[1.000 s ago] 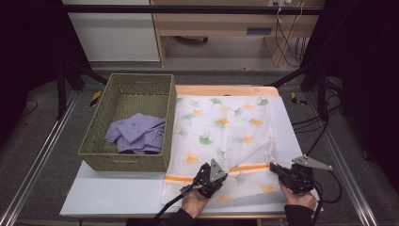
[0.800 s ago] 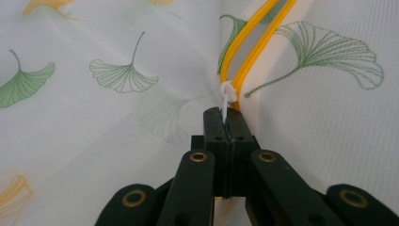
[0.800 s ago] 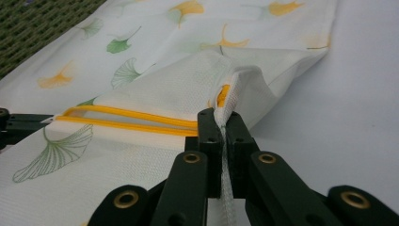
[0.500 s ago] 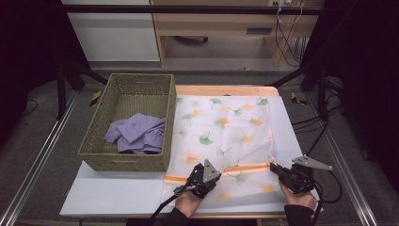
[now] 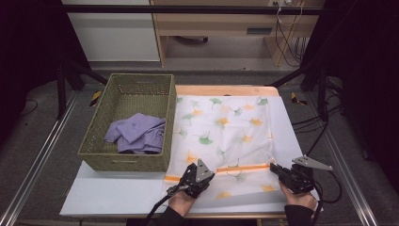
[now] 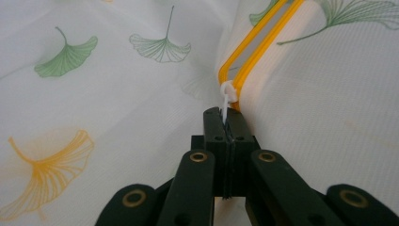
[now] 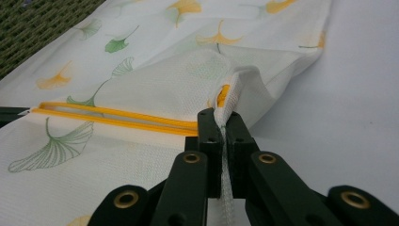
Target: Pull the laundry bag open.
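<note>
1. Compared with a second ago, the left gripper [image 5: 199, 173] is sitting farther left along the orange zipper [image 5: 242, 167], while the right gripper [image 5: 283, 172] is staying where it was.
2. A white mesh laundry bag [image 5: 226, 136], printed with green and orange ginkgo leaves, is lying flat on the white table [image 5: 113, 195], just right of the woven basket [image 5: 123, 162].
3. In the left gripper view, the left gripper's [image 6: 225, 123] jaws are clamping together on the white zipper pull [image 6: 226, 96] at the end of the zipper [image 6: 254, 42].
4. In the right gripper view, the right gripper's [image 7: 223, 128] jaws are pinching the bag's corner [image 7: 233, 101] by the zipper's other end, holding it taut.
5. Judging from this, the zipper is being worked along its track, and the purple clothes [image 5: 136, 134] are lying in the basket, not yet in the bag.
6. Whether the zipper is opening or closing is hard to tell; the gap between the orange edges is too thin to read.
7. Both forearms are being cut off by the bottom edge of the high view.
</note>
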Tool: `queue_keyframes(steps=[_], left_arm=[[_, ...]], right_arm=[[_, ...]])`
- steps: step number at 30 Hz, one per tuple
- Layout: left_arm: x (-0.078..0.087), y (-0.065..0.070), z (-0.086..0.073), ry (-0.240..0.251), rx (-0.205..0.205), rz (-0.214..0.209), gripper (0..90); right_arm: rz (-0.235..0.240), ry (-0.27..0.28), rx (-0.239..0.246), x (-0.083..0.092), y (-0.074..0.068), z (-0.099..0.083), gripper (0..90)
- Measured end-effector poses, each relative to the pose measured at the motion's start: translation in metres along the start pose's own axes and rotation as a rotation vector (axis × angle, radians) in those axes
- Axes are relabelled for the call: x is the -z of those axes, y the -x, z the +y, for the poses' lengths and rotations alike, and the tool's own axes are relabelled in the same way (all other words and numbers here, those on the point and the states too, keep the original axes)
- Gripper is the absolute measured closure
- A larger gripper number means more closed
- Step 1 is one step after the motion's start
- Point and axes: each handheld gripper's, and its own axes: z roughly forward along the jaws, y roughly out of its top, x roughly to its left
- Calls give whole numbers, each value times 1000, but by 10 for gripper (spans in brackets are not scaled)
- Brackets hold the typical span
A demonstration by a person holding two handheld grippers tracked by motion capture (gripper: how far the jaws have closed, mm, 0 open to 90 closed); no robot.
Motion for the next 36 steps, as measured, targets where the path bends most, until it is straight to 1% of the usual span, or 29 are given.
queue_keyframes(steps=[1, 2, 4, 5, 6, 8, 14, 17, 18, 19, 23, 25, 28, 29, 33, 36], left_arm=[[0, 0, -1, -5, -5, 6, 890], [0, 0, -1, -6, -8, 9, 890], [1, -1, -2, -7, -4, 4, 890], [1, -1, -2, -11, -10, 12, 890], [1, -2, -2, -11, -10, 10, 890], [3, -5, -4, -16, -9, 17, 891], [9, -12, -8, -23, -2, 28, 890], [13, -15, -10, -36, -9, 40, 890], [14, -17, -10, -34, -2, 32, 890], [15, -17, -11, -33, -4, 38, 890], [19, -20, -14, -38, -3, 39, 890], [21, -21, -15, -49, -10, 48, 889], [25, -25, -17, -50, -4, 54, 890], [27, -27, -18, -49, 2, 50, 889], [32, -30, -20, -63, -2, 60, 889], [36, -34, -22, -61, 4, 59, 890]], right_arm=[[4, -2, -7, 0, 0, 0, 879], [-2, -4, -7, 0, 0, 0, 879], [-2, -3, -6, 0, 0, 0, 879], [1, -2, -8, 0, 0, 0, 879], [-5, -4, -2, 0, 0, 0, 879], [-4, -2, -7, 1, 1, 0, 879], [-11, -2, -3, 1, 2, -1, 879], [-13, -2, -4, 1, 2, -1, 879], [-11, -4, -5, 1, 3, -1, 879], [-9, -2, -6, 1, 3, -2, 879], [-14, -3, -3, 1, 2, -2, 879], [-14, -3, -4, 1, 2, -2, 879], [-20, -5, -4, 1, 3, -2, 879], [-18, -6, -10, 1, 3, -3, 879], [-18, -11, -7, -1, 2, -3, 879], [-17, -11, -7, 0, 3, -3, 879]])
